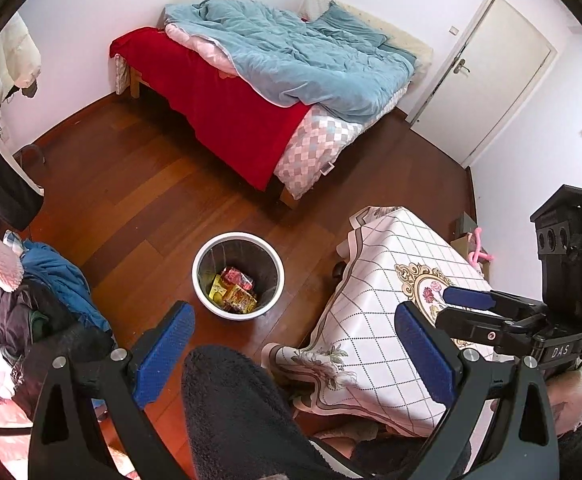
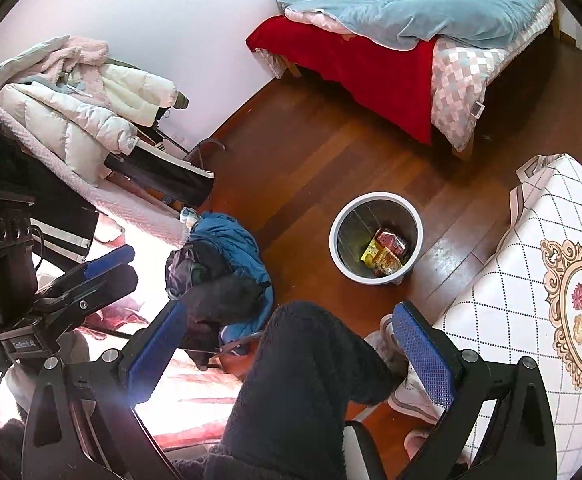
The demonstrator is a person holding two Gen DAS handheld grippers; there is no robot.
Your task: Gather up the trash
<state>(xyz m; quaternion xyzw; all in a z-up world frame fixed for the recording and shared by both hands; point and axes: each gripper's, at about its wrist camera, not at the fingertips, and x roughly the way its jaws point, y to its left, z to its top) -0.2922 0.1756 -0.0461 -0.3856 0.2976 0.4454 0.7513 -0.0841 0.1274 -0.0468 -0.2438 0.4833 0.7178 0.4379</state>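
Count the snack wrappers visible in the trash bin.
3: a red wrapper, a yellow one left of it, and an orange one nearest the camera, all in the bin. More could be underneath.

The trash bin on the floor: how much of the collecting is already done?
Done: the trash bin holds several colourful snack wrappers. In hand: nothing; the left tool and right tool are both open. Left: no loose trash shows on the table or floor.

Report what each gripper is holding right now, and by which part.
Nothing is held. The left gripper and the right gripper are both open and empty; the wrappers already lie in the bin.
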